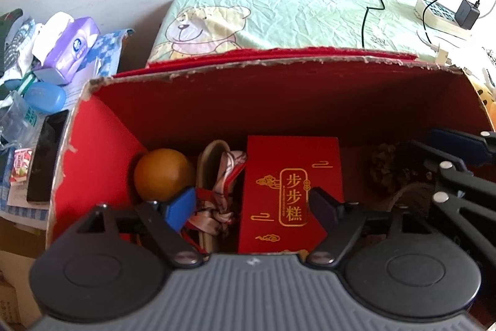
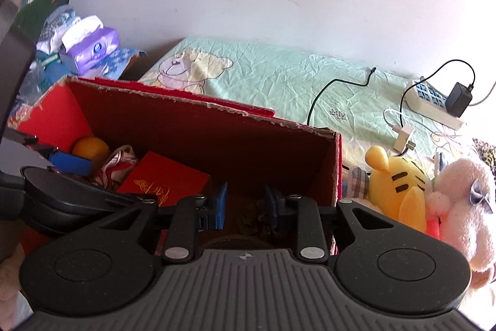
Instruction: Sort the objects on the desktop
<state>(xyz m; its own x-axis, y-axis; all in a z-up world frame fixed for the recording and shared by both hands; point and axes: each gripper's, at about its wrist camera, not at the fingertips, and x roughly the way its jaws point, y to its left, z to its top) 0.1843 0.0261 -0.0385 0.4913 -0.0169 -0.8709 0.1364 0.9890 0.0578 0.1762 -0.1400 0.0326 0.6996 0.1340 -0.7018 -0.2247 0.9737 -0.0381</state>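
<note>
Red carton (image 1: 105, 126): sitting on the bed (image 1: 294, 14), holding an orange (image 1: 162, 172), ribbon bundle (image 1: 217, 194), red gift box (image 1: 288, 191) and pinecone (image 1: 389, 166). Left gripper (image 1: 251, 203): hanging over the gift box, jaws spread, empty. Right gripper (image 2: 246, 203): hovering above the pinecone, jaws apart, gripping nothing.

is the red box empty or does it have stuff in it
Not empty: the red box holds an orange ball, a small red carton and a ribbon bundle.
</note>
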